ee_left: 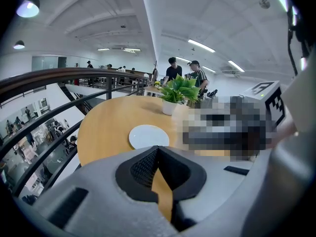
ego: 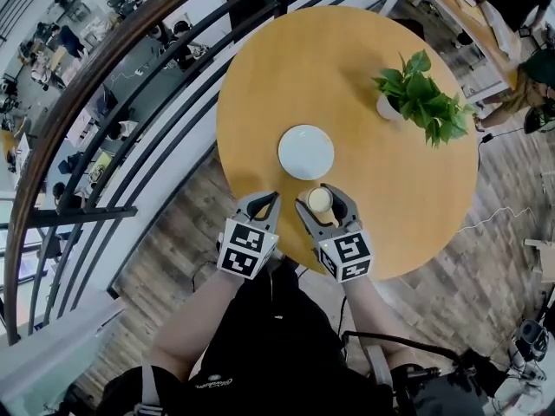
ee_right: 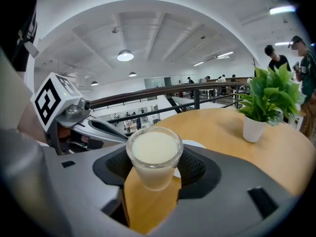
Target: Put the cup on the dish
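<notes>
From my remote station: the right tool is clamped on the cup, a clear tumbler filled nearly to the brim with a pale, creamy liquid, its black pads pressing the glass on both sides. The cup sits upright between them, over the near part of the round wooden worktop and just beside the near edge of the white dish, which lies bare at the worktop's middle. I cannot tell whether the cup's base rests on the wood or hangs just above it. My left tool hovers alongside at the worktop's near rim, its jaws drawn together at the tips with nothing between them. A leafy green plant in a small white pot stands well apart on the far right side. A dark curved railing sweeps past on the left, above a lower floor.
</notes>
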`<state>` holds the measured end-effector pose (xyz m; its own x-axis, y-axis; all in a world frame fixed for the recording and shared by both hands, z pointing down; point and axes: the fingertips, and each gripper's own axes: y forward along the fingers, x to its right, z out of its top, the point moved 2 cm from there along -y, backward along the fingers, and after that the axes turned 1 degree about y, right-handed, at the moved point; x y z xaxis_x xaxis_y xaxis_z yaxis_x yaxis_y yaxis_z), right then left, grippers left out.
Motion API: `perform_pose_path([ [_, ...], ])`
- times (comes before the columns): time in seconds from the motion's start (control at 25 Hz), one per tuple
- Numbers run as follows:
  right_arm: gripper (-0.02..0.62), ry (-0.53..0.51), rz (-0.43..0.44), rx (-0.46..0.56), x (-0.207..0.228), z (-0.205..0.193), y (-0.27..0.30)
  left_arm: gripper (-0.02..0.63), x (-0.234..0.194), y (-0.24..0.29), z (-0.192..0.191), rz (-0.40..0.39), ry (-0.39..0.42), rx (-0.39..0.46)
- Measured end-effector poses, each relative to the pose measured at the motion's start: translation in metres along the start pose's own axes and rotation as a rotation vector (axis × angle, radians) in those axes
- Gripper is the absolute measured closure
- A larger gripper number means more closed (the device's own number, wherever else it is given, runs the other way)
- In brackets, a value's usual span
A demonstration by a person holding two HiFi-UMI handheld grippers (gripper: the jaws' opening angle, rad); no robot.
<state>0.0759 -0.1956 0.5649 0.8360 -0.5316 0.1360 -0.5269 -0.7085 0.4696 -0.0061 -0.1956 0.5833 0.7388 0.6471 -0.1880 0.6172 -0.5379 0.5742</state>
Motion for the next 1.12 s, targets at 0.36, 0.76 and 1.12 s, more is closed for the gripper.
perform_pose_path([
  [0.36, 0.336, -0.111, -0.067, -0.033, 0.051, 0.014, 0.069, 0.611, -0.002, 0.015, 0.003, 0.016, 0.035, -0.032],
  [0.76, 0.336, -0.118, -0.109, -0.111, 0.082, -0.001, 0.116, 0.611, -0.002, 0.023, -0.003, 0.012, 0.024, -0.069],
  [1.12, 0.336, -0.102, -0.114, -0.142, 0.084, -0.007, 0.133, 0.611, -0.003, 0.027, -0.011, -0.002, 0.018, -0.085],
])
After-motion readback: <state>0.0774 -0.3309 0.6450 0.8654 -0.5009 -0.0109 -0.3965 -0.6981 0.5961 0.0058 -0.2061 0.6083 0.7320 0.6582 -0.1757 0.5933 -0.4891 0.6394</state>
